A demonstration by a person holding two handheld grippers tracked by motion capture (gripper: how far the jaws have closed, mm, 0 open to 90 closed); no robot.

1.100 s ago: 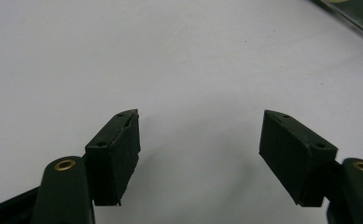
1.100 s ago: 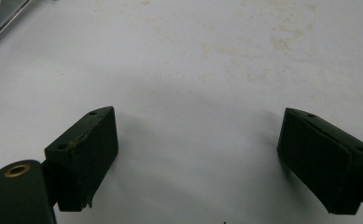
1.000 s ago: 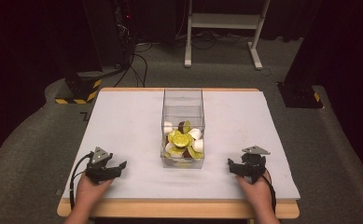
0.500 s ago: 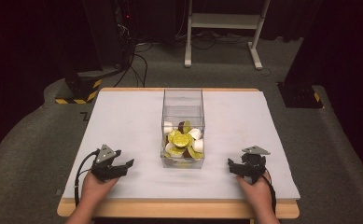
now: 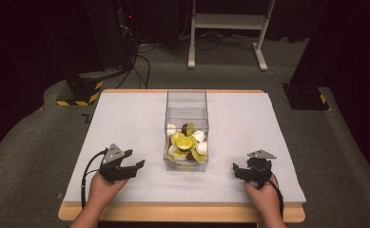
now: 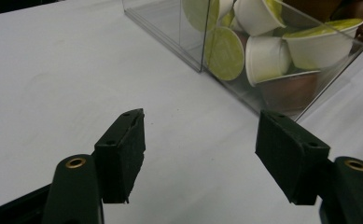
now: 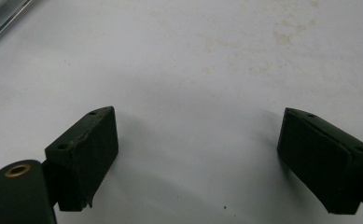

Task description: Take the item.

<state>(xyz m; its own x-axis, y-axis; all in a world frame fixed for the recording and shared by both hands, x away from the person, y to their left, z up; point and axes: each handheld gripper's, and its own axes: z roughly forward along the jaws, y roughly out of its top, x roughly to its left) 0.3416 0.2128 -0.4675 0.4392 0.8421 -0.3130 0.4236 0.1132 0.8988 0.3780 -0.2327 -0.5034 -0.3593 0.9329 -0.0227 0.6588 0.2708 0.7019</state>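
Clear plastic box (image 5: 186,124) of coffee capsules (image 5: 186,141) stands mid-table; the left gripper (image 5: 134,166), jaws spread and empty, points toward it at two o'clock, while the right gripper (image 5: 238,171) rests released. Clipping the near wall could shove the box.

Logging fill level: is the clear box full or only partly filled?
Partly filled: the coffee capsules pile only in the near end of the clear box.

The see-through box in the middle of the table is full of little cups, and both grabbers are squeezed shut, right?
Not quite. Both grabbers are open. The left gripper view shows its jaws wide apart over the white table, and the right gripper view shows the same. The little cups do sit in the clear box in the middle, as the high view shows.
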